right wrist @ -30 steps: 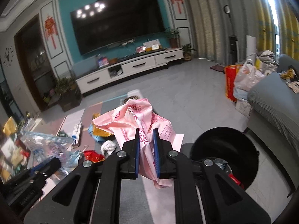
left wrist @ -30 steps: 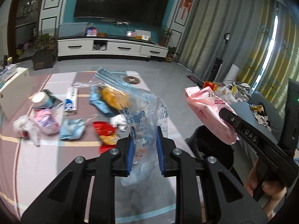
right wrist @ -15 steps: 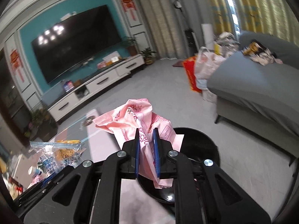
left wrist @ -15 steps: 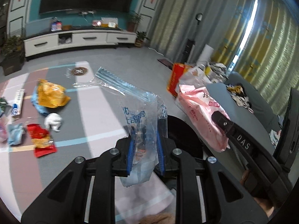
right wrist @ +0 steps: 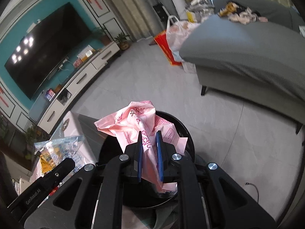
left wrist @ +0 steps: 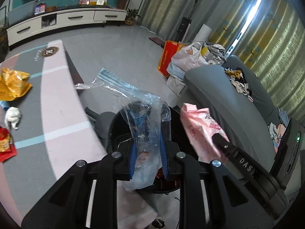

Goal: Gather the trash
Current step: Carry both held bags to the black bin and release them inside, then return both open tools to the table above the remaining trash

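Left wrist view: left gripper (left wrist: 146,152) clamped narrow on a clear plastic bag with blue print (left wrist: 144,122), hanging over the mouth of a round black bin (left wrist: 114,131) on the floor. Right gripper (left wrist: 219,139) alongside, pinching a crumpled pink plastic bag (left wrist: 198,126) just beside the bin's far rim.

Right wrist view: right gripper (right wrist: 149,152) squeezed nearly closed on the pink plastic bag (right wrist: 137,122), held above the black bin (right wrist: 183,131). Left gripper arm (right wrist: 49,179) at lower left with the clear plastic bag (right wrist: 61,147) (crackly, with something yellow showing behind or inside it).

Risks, as a judgement: both bags light and springy, so likely to drift or catch on the rim if let go while off-centre; pink bag bulky enough to bridge the opening and sit on top rather than drop. Two grippers crowded over one opening, so a knock between them possible. Thin film may cling to the blue pads (left wrist: 133,152) after the jaws part.

Containers: black bin mostly dark inside; possibly a red scrap and a wire near the bottom, hard to tell. More trash waiting on the mat: yellow snack packet (left wrist: 13,84), white crumpled tissue (left wrist: 12,116), red wrapper (left wrist: 5,145).
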The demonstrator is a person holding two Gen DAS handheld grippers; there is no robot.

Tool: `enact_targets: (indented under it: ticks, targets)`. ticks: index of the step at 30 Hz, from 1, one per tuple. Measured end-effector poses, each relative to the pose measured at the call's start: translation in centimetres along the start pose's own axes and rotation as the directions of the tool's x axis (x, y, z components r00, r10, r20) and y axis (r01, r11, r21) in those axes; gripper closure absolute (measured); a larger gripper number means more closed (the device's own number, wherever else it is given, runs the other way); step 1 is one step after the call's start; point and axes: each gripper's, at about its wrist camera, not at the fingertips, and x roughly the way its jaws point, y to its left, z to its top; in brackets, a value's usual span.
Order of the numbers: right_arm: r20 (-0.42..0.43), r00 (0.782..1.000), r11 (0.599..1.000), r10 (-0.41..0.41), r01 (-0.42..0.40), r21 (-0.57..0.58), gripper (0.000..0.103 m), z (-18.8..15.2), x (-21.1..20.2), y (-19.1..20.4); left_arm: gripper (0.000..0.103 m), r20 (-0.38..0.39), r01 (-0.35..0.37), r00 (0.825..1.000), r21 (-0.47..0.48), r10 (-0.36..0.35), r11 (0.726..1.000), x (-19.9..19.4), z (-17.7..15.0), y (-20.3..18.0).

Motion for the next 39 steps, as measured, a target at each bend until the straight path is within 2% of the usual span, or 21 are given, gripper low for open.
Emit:
enact_targets:
  ticks: [4,10,18,19,21,23,25,26,27,32,34,36,37,39]
  targets:
    - [-0.045,0.999,0.999,0.016,-0.014,0.042,0.089,-0.1,1.7,-0.9,0.080,-0.038,0.030,0.999,-0.011,-0.030,1.000,2.3,-0.1,-0.1]
    - [-0.083,0.996,0.995,0.011,-0.003,0.102,0.089,-0.4,3.5,-2.6,0.080,-0.104,0.032,0.994,-0.034,-0.035,0.999,6.0,-0.7,0.0]
    - [-0.106,0.991,0.989,0.081,-0.067,0.135,0.089,-0.6,5.2,-2.5,0.080,-0.150,0.083,0.984,-0.077,-0.094,0.994,8.8,-1.5,-0.1]
    - [-0.114,0.989,0.988,0.096,-0.080,0.135,0.089,-0.7,5.4,-2.3,0.078,-0.153,0.077,0.984,-0.081,-0.089,0.994,8.9,-1.6,0.0]
    - [-0.125,0.988,0.989,0.092,-0.076,0.124,0.087,-0.9,5.6,-1.8,0.066,-0.151,0.070,0.985,-0.100,-0.084,0.993,9.0,-1.5,0.3]
    - [-0.126,0.991,0.994,0.055,-0.043,0.101,0.079,-0.9,5.6,-1.5,0.047,-0.148,0.073,0.985,-0.115,-0.090,0.991,8.6,-1.4,0.5]
    - [-0.107,0.994,0.996,0.028,-0.019,0.085,0.061,-0.8,5.1,-1.1,0.042,-0.125,0.075,0.988,-0.121,-0.090,0.990,7.5,-1.1,1.0]
    - [-0.098,0.995,0.997,0.026,-0.018,0.081,0.054,-0.7,4.9,-1.0,0.034,-0.106,0.066,0.991,-0.120,-0.079,0.991,6.6,-0.8,1.3]
    - [-0.087,0.996,0.997,0.029,-0.022,0.078,0.044,-0.7,4.5,-0.9,0.031,-0.091,0.062,0.993,-0.119,-0.073,0.991,5.8,-0.6,1.5]
    - [-0.028,0.999,0.999,0.032,-0.032,0.002,0.023,-0.5,1.9,1.6,0.012,0.009,0.031,1.000,-0.134,-0.030,0.991,-0.4,0.6,4.0]
    - [-0.008,0.999,0.998,0.050,-0.051,-0.043,0.010,-0.6,0.9,3.2,0.004,0.064,-0.003,0.998,-0.138,0.012,0.990,-3.7,0.9,5.8]
    - [0.008,0.997,0.991,0.078,-0.077,-0.105,0.003,-0.8,0.0,5.5,0.003,0.122,-0.087,0.987,-0.137,0.104,0.987,-7.4,1.1,8.0]
    - [0.020,0.995,0.984,0.097,-0.093,-0.149,0.003,-1.1,-0.7,7.2,0.003,0.145,-0.126,0.979,-0.137,0.146,0.983,-8.9,1.1,8.9]
    - [0.024,0.992,0.966,0.127,-0.118,-0.230,0.003,-1.8,-1.6,10.1,0.003,0.186,-0.228,0.950,-0.134,0.250,0.965,-12.3,0.5,11.3]
